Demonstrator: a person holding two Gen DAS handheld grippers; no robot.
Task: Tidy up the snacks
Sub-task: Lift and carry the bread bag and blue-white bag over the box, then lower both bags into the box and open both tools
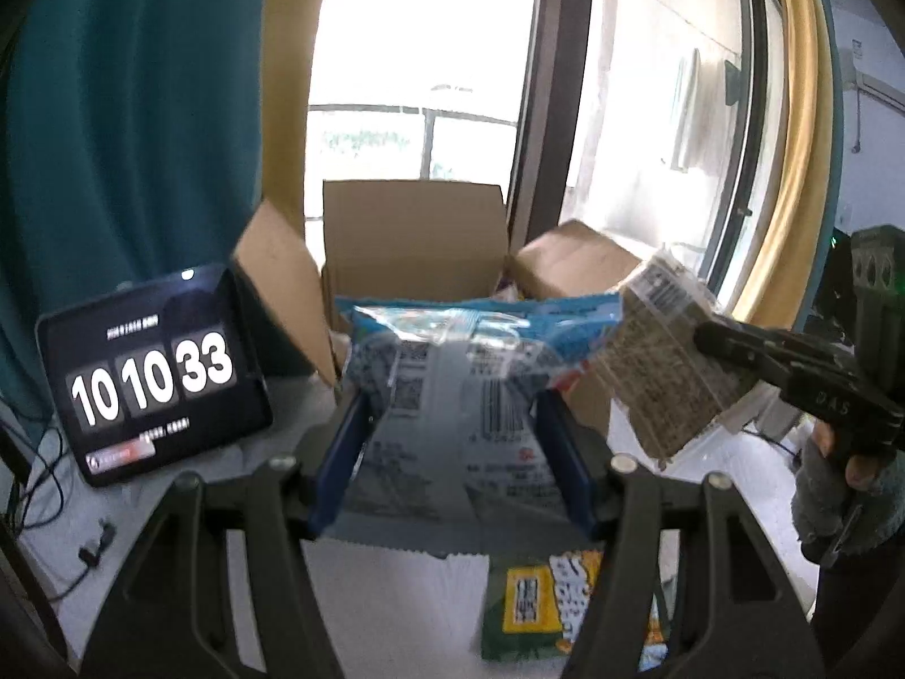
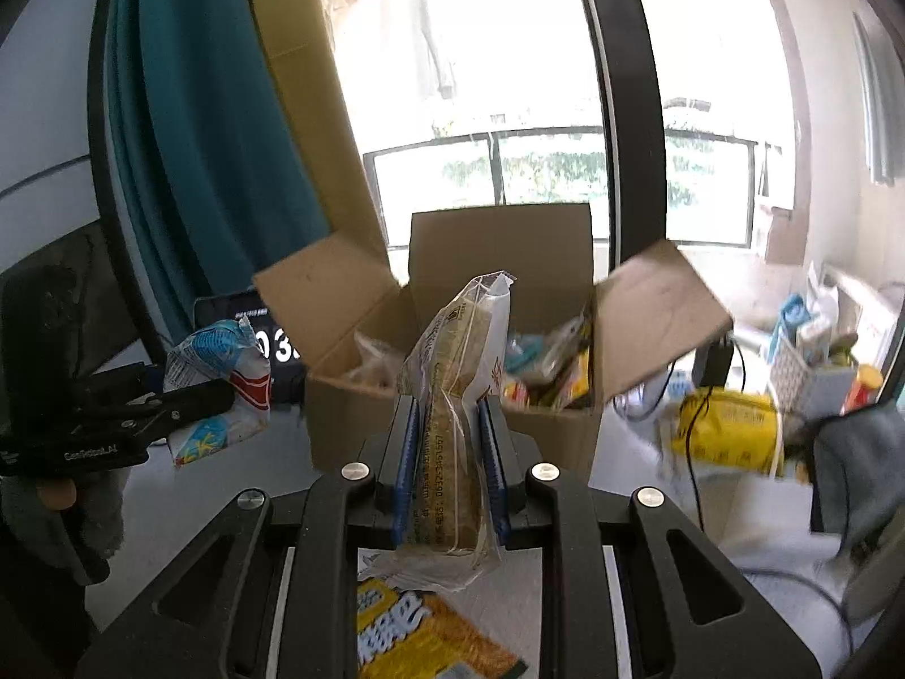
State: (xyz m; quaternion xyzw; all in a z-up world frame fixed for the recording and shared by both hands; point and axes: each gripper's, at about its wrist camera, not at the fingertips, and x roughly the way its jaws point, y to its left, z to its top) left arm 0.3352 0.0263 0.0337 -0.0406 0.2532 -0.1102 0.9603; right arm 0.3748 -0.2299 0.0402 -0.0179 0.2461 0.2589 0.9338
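Green-yellow packet (image 1: 543, 605) partly hidden; print perhaps unreadable.

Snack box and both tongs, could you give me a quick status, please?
Left tongs shut on blue-white packet. Right tongs shut on clear cracker pack. Open cardboard box ahead, path unobstructed.

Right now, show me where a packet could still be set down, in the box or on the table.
Cardboard box: its right side is crowded with colourful packets; the left holds a pale bag, with some room in the middle behind the clear packet. White table: bare patch between the tablet clock and the green-yellow packet.
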